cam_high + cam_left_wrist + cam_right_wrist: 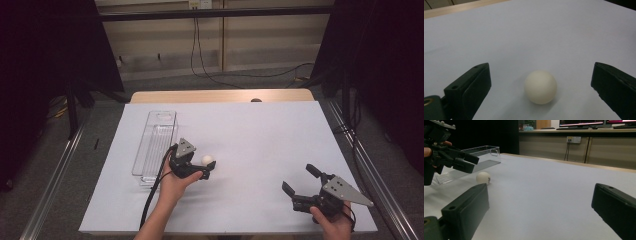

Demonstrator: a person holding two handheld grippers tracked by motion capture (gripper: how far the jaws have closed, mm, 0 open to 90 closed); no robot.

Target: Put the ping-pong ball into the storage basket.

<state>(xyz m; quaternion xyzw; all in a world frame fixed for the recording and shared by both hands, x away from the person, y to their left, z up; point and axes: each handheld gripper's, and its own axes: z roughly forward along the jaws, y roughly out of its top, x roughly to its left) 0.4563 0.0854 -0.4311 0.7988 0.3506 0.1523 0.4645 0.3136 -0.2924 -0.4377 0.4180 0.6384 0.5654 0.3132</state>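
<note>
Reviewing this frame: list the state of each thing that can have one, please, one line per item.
left gripper: open, jaws either side of the ball, not touching it.
right gripper: open, empty, held apart at the sheet's near right.
white ball: resting on the sheet, free, ungripped.
clear tray: upright on the sheet, lidless, looks empty.
white sheet: lying flat over the table.

this looks like a lab or a test room in an office. a desk (pixel 220 96) with a wooden edge is covered by a plain white sheet (pixel 260 135) and stands between dark curtains (pixel 45 45) on metal rails (pixel 55 170). behind it run beige wall panels (pixel 599 150) with a power socket (pixel 572 139) and hanging cables (pixel 200 55). what seem to be computer screens (pixel 584 123) sit on a far counter (pixel 574 131), blurred.
</note>
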